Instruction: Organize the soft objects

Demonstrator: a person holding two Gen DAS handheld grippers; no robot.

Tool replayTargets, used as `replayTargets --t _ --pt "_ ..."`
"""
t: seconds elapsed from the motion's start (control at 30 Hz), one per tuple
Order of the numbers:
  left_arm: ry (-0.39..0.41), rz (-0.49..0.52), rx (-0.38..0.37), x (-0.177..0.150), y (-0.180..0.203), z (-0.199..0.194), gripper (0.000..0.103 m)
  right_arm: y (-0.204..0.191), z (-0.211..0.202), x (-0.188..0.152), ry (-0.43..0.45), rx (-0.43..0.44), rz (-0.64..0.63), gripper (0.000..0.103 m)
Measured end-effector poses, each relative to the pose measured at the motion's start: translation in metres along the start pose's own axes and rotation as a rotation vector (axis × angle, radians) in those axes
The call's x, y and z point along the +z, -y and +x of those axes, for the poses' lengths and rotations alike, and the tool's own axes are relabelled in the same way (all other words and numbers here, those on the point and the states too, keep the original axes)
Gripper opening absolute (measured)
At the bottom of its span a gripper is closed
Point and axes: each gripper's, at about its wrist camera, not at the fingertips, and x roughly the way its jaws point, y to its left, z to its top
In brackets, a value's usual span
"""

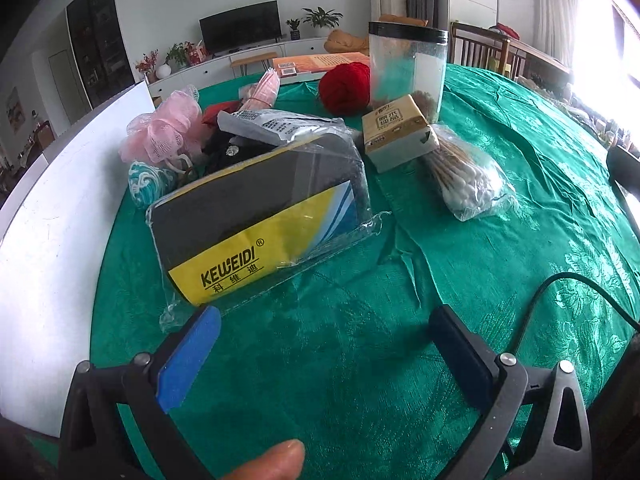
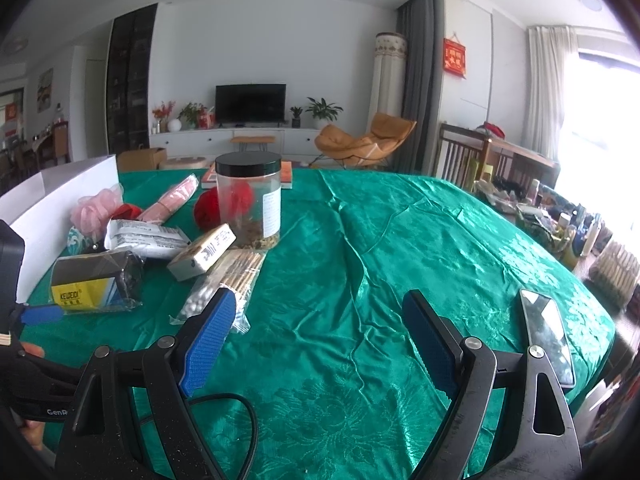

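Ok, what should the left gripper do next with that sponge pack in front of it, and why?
Probably ease the left gripper forward and close on the sponge pack. Its fingers stand open and empty just short of the pack's near corner, and the pack is the closest soft item in the pile on the green cloth.

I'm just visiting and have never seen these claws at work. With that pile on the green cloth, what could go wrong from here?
1. The left claw is open near the bagged sponge; its loose, glossy plastic wrap might slip between the pads.
2. The sponge leans against the heap behind it, so lifting it could shift the grey packet.
3. The tissue pack rests partly on the cotton swab bag beside the tall jar, so a nudge might knock them.
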Motion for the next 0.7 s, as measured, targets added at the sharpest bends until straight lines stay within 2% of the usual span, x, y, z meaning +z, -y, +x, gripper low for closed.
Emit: replayTargets --t 0.23,0.7 --pt "-0.039 -0.073 -0.055 0.001 -0.009 0.006 0.103 0.001 0.003 -0.001 -0.011 0.011 -0.002 0.087" --pt "-0.046 -0.063 -0.060 -0.002 -0.010 0.004 0.103 0.004 0.009 -0.002 -0.033 0.027 0.010 0.087"
